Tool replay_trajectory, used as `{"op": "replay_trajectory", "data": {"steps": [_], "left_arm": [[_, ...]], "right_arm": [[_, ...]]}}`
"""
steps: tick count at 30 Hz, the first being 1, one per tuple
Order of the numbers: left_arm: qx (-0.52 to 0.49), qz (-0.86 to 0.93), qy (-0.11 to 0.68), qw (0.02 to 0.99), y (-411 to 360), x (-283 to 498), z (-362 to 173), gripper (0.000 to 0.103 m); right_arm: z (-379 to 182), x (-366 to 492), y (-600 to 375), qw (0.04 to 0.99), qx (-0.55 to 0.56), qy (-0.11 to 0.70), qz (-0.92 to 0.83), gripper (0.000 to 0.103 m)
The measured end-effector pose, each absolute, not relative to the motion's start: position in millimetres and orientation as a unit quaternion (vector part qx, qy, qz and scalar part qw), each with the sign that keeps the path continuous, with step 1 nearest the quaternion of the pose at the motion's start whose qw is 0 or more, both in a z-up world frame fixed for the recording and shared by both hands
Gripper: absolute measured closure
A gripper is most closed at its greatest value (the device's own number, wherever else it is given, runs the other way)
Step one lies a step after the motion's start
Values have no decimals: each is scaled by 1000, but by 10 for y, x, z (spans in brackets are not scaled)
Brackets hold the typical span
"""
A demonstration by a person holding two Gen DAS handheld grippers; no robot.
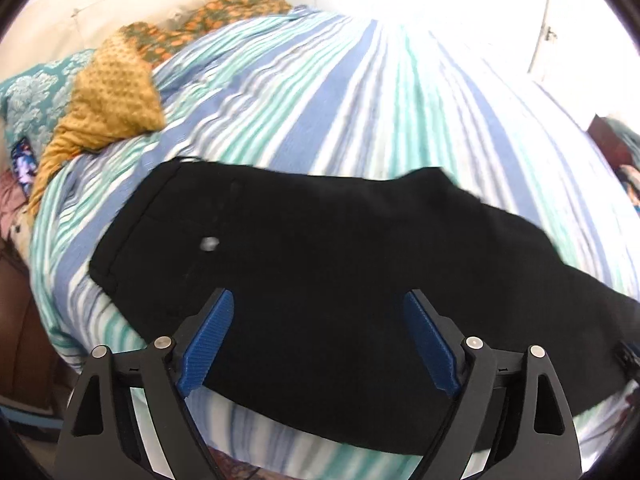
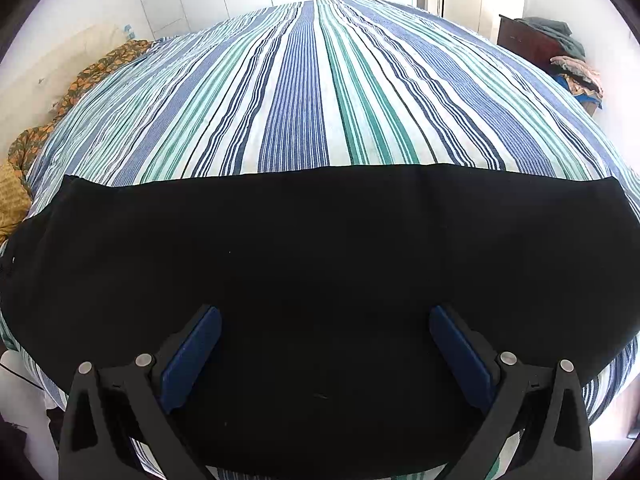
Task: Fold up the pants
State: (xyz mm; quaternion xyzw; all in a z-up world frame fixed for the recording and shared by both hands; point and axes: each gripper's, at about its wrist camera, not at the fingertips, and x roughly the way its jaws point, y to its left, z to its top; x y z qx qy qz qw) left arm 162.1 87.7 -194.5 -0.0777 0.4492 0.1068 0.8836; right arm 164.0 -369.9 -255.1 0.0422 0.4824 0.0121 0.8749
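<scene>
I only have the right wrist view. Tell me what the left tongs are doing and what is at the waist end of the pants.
Observer: The left tongs are open and hang above the black pants, gripping nothing.
Operator: Describe the waist end.
Observer: The waistband lies at the left, with a small pale button on the dark cloth.
Operator: Report what sits past that end.
Observer: A mustard textured blanket is bunched on the striped bedspread; beyond it lies a teal patterned pillow.
Operator: Say where my right tongs are from there.
Observer: Only a small dark part at the left view's right edge could be them; I cannot tell.
</scene>
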Motion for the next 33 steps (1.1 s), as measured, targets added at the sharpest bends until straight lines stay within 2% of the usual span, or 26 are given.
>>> {"op": "replay_trajectory", "data": {"steps": [4, 7, 10, 13, 14, 15, 16, 19, 23, 25, 28, 30, 33], "left_arm": [[-37, 43, 462, 885, 463, 1742, -2096, 14], [-6, 50, 496, 867, 249, 1842, -2423, 14], [-3, 63, 494, 867, 236, 1835, -2593, 9], [1, 63, 497, 866, 223, 1839, -2592, 9], [1, 62, 498, 865, 229, 1843, -2599, 9], [2, 61, 498, 865, 230, 1835, -2602, 9], [4, 61, 498, 865, 220, 1821, -2594, 9], [7, 65, 495, 866, 200, 1786, -2607, 8], [12, 69, 494, 867, 166, 1814, -2620, 6], [12, 68, 494, 867, 166, 1814, -2616, 6], [11, 67, 494, 867, 165, 1802, -2606, 5], [11, 67, 494, 867, 174, 1805, -2607, 5], [9, 69, 495, 866, 172, 1811, -2612, 5]], "right_arm": [[-2272, 1524, -3715, 900, 64, 432, -3, 1], [-2075, 1493, -3652, 909, 65, 408, 49, 1], [-2118, 1699, -3695, 882, 52, 459, 92, 1], [-2407, 1986, -4009, 816, 50, 566, 103, 1], [-2497, 2049, -4166, 797, 45, 593, 107, 4], [-2514, 2084, -4317, 791, 38, 598, 119, 11], [-2496, 2121, -4487, 787, 32, 602, 127, 14], [-2417, 2136, -5089, 771, 47, 628, 93, 15], [-2235, 1984, -5997, 782, -1, 620, -57, 14], [-2084, 1811, -6439, 800, 44, 589, -103, 14], [-1871, 1438, -6851, 826, 199, 519, -94, 14], [-1850, 1157, -6943, 820, 317, 474, -53, 14], [-1947, 848, -6853, 793, 428, 433, -3, 14]]}}
